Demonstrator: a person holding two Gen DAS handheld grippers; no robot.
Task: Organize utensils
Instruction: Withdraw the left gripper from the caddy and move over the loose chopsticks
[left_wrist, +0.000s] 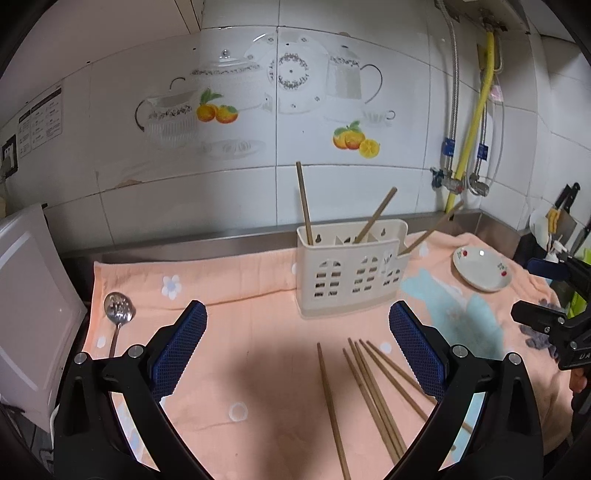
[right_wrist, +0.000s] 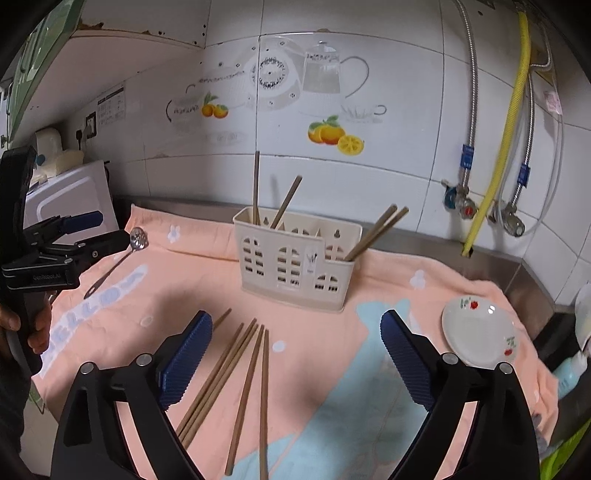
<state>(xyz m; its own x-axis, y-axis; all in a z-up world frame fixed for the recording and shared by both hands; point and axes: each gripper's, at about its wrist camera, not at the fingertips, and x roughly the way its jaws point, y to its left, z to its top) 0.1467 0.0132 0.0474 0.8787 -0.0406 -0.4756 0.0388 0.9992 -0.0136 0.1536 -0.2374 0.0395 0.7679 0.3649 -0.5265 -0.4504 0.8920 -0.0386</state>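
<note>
This is a home kitchen: white wall tiles (left_wrist: 240, 192) with teapot and orange decals (left_wrist: 216, 110), water pipes with valves (right_wrist: 461, 199), a steel worktop (left_wrist: 184, 245), knives (left_wrist: 569, 206) in the corner.

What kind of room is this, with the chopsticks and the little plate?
Most likely a home kitchen. A cream utensil holder with chopsticks in it stands on a towel-covered counter, the tiled wall carries teapot and fruit decals, and a yellow gas hose with water valves runs down the wall.
</note>
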